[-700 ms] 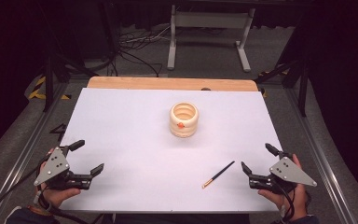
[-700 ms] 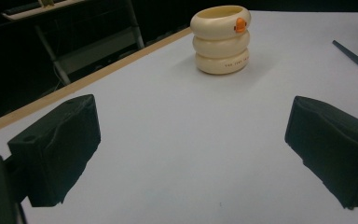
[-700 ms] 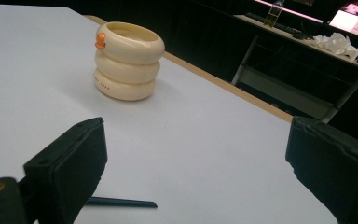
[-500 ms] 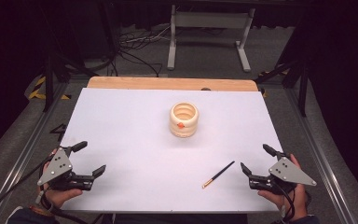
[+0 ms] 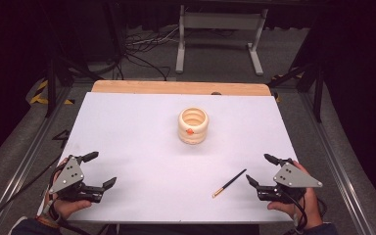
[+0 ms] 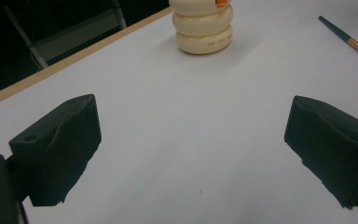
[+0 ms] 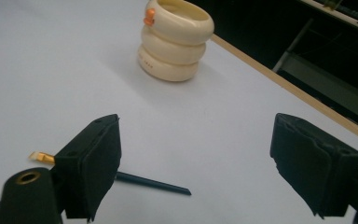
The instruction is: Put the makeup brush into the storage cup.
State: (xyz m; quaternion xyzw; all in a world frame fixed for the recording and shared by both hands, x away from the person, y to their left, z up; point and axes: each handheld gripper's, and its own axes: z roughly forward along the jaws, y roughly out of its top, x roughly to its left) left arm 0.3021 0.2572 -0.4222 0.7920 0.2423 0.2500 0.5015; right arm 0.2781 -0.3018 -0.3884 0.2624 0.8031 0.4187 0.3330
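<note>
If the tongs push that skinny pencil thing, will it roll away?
Probably a little. The dark pencil is thin, lies flat on the smooth white table, and looks stiff, so a sideways nudge would likely roll it. It's probably very light. Its gold tip might slow it.

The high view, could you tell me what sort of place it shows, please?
Probably a lab or studio recording station: a white-topped table on a metal frame, loose cables on grey carpet behind it, and a person holding an open claw in each hand.

Left gripper (image 5: pixel 99 170) and right gripper (image 5: pixel 263 169) each rest hand-held at the table's near corners, jaws spread wide, empty.
</note>
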